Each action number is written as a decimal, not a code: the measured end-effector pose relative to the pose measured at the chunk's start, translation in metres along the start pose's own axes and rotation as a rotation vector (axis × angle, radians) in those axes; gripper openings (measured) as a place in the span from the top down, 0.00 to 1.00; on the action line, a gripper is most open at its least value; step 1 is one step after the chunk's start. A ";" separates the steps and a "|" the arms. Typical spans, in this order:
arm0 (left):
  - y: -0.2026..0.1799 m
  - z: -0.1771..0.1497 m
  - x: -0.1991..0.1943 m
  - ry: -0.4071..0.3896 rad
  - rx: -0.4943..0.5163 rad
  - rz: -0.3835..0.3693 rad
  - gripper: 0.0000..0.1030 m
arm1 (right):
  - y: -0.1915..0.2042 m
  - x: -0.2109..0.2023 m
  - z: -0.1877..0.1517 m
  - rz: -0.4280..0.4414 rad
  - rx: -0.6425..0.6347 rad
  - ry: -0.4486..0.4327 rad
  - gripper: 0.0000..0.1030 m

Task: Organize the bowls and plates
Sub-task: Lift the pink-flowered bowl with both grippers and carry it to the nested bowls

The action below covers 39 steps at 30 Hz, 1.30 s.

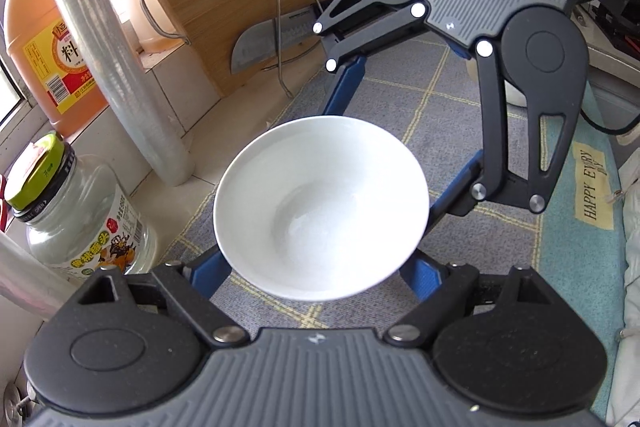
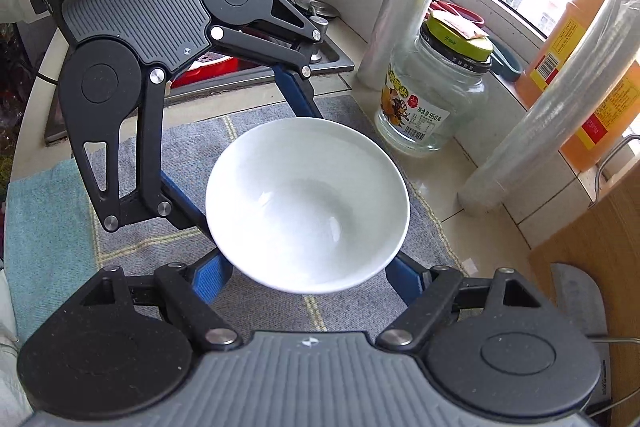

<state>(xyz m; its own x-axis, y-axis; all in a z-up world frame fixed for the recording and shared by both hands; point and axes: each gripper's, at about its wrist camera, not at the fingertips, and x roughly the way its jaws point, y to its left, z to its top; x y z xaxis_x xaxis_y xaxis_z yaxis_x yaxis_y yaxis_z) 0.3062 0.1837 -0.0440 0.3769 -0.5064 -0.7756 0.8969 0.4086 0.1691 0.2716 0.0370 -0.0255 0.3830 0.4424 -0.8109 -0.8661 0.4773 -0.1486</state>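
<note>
I carry the white bowl (image 1: 322, 207) above the checked mat (image 1: 440, 99), my left gripper (image 1: 316, 273) and right gripper (image 2: 308, 273) each clamping its sides — best kept level, both hands rising together.

White bowl (image 1: 320, 207), empty, upright, above mat (image 1: 460, 107)

bowl (image 1: 322, 207) between both tools over the mat (image 1: 448, 99), jar (image 1: 76, 215) beside it.
</note>
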 end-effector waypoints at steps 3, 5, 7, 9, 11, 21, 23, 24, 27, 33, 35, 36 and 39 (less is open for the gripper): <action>-0.014 0.003 -0.008 -0.006 0.008 -0.006 0.13 | 0.008 -0.011 -0.006 -0.015 0.003 -0.004 0.16; -0.023 0.006 -0.011 -0.007 0.012 -0.012 0.13 | 0.014 -0.018 -0.011 -0.023 0.006 -0.005 0.16; -0.033 0.009 -0.014 -0.009 0.019 -0.015 0.13 | 0.021 -0.027 -0.017 -0.030 0.011 -0.006 0.16; -0.042 0.011 -0.015 -0.010 0.028 -0.020 0.13 | 0.026 -0.033 -0.024 -0.032 0.019 -0.006 0.16; -0.050 0.015 -0.016 -0.009 0.036 -0.023 0.13 | 0.030 -0.038 -0.029 -0.036 0.027 -0.007 0.16; -0.081 0.035 -0.016 -0.014 0.067 -0.026 0.13 | 0.043 -0.069 -0.056 -0.076 0.039 -0.016 0.16; -0.088 0.041 -0.014 -0.018 0.077 -0.027 0.13 | 0.043 -0.076 -0.063 -0.086 0.043 -0.016 0.16; -0.090 0.044 -0.013 -0.021 0.081 -0.030 0.13 | 0.042 -0.080 -0.067 -0.091 0.045 -0.017 0.16; -0.098 0.054 -0.010 -0.028 0.097 -0.035 0.13 | 0.041 -0.091 -0.079 -0.107 0.055 -0.020 0.16; -0.121 0.079 -0.003 -0.046 0.138 -0.043 0.13 | 0.035 -0.117 -0.106 -0.148 0.076 -0.020 0.16; -0.127 0.089 0.001 -0.054 0.153 -0.049 0.13 | 0.033 -0.126 -0.116 -0.163 0.086 -0.020 0.16; -0.130 0.093 0.003 -0.059 0.161 -0.051 0.13 | 0.032 -0.130 -0.120 -0.171 0.092 -0.019 0.16; -0.142 0.106 0.009 -0.073 0.187 -0.062 0.13 | 0.029 -0.141 -0.133 -0.194 0.112 -0.013 0.16</action>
<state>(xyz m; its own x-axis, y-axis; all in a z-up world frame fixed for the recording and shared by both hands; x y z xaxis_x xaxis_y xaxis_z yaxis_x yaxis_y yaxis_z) 0.2071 0.0407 -0.0101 0.3290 -0.5824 -0.7434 0.9438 0.2305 0.2371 0.1498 -0.1131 0.0092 0.5434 0.3436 -0.7659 -0.7350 0.6356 -0.2363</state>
